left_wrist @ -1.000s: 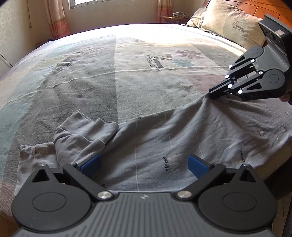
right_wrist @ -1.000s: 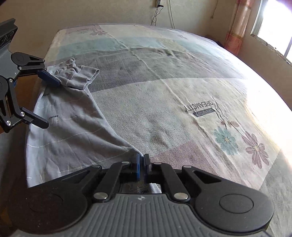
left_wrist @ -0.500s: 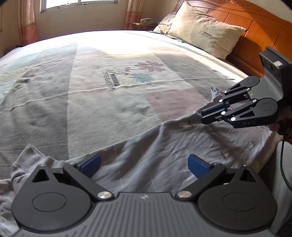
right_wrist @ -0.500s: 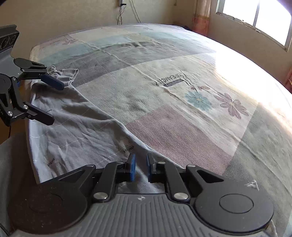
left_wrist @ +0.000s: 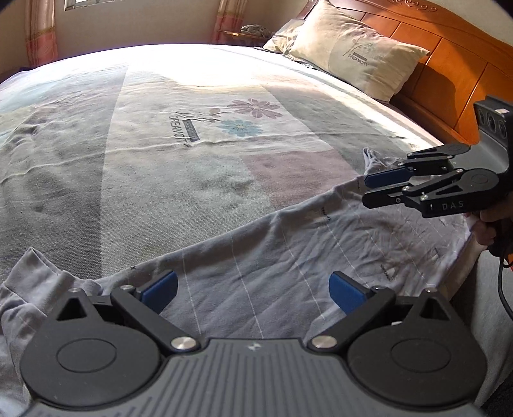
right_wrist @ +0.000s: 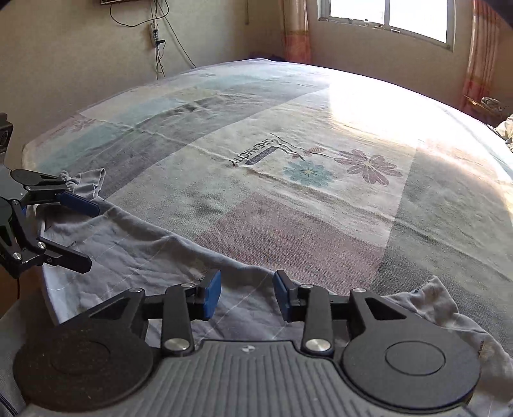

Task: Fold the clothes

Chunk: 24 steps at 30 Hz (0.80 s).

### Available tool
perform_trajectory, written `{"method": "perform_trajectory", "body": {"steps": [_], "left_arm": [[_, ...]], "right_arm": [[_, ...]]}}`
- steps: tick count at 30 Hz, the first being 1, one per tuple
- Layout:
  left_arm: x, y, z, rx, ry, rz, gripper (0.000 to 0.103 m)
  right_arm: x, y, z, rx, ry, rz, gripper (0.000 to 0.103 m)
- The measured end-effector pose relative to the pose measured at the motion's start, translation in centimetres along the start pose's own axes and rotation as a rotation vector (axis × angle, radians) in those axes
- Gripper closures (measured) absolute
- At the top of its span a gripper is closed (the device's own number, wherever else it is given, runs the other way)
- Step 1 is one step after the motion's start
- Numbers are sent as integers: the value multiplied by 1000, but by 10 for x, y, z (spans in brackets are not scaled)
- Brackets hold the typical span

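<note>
A grey garment with thin white lines [left_wrist: 288, 256] lies spread along the near edge of the bed; it also shows in the right wrist view [right_wrist: 134, 250]. My left gripper [left_wrist: 253, 288] is open and empty just above the garment, near a bunched sleeve [left_wrist: 35, 279]. My right gripper [right_wrist: 247, 293] is open and empty over the garment's far edge. In the left wrist view the right gripper [left_wrist: 368, 189] hovers above the garment's right end. In the right wrist view the left gripper [right_wrist: 86, 234] hangs open at the left.
The bed [left_wrist: 192, 134] has a patterned sheet with flowers and lettering. A pillow [left_wrist: 359, 61] leans on the wooden headboard [left_wrist: 449, 73]. A window [right_wrist: 388, 16] and curtains stand beyond the bed. The bed's edge runs right under the garment.
My right gripper has opened and let go of the garment's edge, which now lies flat. Both grippers have swung to the right along the bed edge.
</note>
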<state>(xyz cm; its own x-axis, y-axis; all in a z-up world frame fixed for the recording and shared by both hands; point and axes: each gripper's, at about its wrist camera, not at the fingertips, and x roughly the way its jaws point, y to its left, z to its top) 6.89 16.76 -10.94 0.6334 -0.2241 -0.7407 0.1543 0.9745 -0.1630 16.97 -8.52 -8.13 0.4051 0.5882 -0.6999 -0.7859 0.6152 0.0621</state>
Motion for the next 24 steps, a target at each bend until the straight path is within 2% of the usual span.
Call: {"method": "perform_trajectory", "body": {"steps": [3,5,7,9,13,17,21,24], "left_arm": [[10,4,-6,25,16,112,3],[7,8,-2,6,18,147,3],[-6,4,1,-3,-5,127,3],[-19,-7,-1,56,-31,109,2],[-23,-23,-25,140,14,169,2],[-22,-9,-44,59,51,206,0],[-39,-12,-36,45,15,202,2],[-37,-25,-28,69,-1,161,2]], "right_arm": [[-14,4,-26,30,34,-25,52],[-16,4,-45,53,70,-76,49],[-22,4,-59,80,75,-114,48],[-35,5,-71,128,51,-120,42],[-40,14,-86,153,25,-142,34],[-41,27,-88,119,24,-188,30],[-46,38,-84,114,13,-165,29],[-46,47,-82,105,6,-145,23]]}}
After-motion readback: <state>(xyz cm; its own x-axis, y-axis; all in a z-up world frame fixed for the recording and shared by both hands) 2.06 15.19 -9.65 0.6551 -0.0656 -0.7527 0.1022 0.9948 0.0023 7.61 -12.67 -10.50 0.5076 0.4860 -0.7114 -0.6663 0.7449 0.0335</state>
